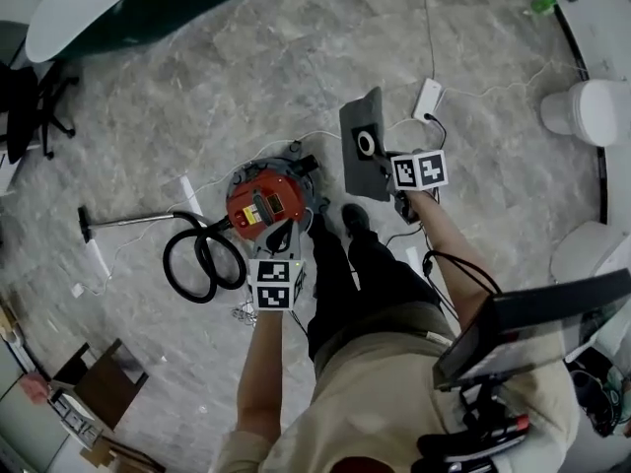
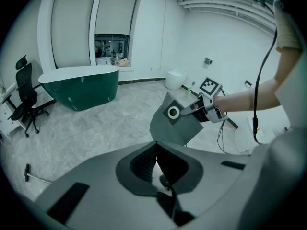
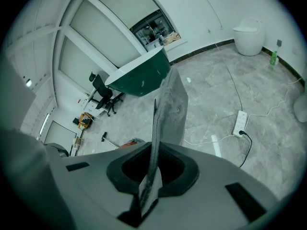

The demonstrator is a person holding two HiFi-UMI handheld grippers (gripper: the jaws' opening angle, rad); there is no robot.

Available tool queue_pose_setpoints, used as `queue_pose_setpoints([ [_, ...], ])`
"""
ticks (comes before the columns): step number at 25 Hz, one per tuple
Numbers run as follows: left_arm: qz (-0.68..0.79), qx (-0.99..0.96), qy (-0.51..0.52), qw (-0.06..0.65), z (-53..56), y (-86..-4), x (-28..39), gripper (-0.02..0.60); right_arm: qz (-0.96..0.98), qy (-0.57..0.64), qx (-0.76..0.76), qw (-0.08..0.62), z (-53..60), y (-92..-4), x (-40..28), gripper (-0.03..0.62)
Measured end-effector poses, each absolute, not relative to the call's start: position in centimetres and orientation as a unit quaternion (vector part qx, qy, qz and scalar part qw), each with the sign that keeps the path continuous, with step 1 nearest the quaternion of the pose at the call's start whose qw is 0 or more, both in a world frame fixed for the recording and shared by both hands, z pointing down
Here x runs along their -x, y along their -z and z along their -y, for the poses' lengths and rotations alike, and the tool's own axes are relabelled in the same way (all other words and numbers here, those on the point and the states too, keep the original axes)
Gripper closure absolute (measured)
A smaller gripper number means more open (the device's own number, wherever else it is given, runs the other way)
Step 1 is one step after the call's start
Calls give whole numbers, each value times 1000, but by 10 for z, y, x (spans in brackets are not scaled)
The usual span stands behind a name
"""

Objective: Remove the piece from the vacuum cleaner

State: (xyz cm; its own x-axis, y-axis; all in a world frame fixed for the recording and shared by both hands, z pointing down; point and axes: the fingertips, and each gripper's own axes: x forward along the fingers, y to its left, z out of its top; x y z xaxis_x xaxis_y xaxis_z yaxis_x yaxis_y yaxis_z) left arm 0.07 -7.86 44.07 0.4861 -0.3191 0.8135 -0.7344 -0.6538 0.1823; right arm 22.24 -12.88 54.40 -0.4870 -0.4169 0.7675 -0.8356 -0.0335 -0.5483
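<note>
A red canister vacuum cleaner (image 1: pixel 264 203) stands on the stone floor, with its black hose (image 1: pixel 202 261) looped to the left and its wand (image 1: pixel 128 221) lying beyond. My right gripper (image 1: pixel 392 180) is shut on the edge of a flat grey dust bag (image 1: pixel 363 146) with a white ring opening, held in the air to the right of the vacuum. From the right gripper view the dust bag (image 3: pixel 168 114) is edge-on between the jaws. My left gripper (image 1: pixel 280 239) hovers at the vacuum's near side; its jaws (image 2: pixel 156 150) meet with nothing between them, and the dust bag (image 2: pixel 175 121) shows ahead of them.
A green bathtub (image 1: pixel 128 3) stands at the far left. A white power strip (image 1: pixel 428 99) and thin cables lie on the floor behind the bag. A toilet (image 1: pixel 587 111) is at the right, and an office chair (image 1: pixel 30 116) at the left edge. My own feet stand beside the vacuum.
</note>
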Motion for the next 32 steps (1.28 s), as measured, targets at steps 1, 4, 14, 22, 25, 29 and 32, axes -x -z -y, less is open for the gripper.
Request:
queue_pose_setpoints([
  [1, 327, -820, -380, 276, 79, -431, -2, 585, 672, -545, -465, 190, 130, -537, -221, 568],
  [4, 343, -821, -352, 290, 79, -404, -12, 584, 683, -539, -457, 187, 130, -517, -227, 569],
  [14, 372, -839, -311, 247, 60, -319, -21, 585, 715, -508, -432, 209, 93, -458, -224, 569],
  [22, 379, -855, -298, 190, 42, -256, -9, 585, 736, -494, -417, 200, 66, -423, -197, 569],
  [25, 388, -851, -294, 198, 24, -256, -10, 584, 750, -480, -406, 206, 60, -408, -196, 569],
  [29, 382, -846, -291, 231, 10, -270, -16, 584, 756, -466, -412, 204, 57, -402, -204, 569],
  [32, 391, -841, -279, 250, 15, -271, -9, 584, 758, -458, -416, 204, 70, -398, -202, 569],
])
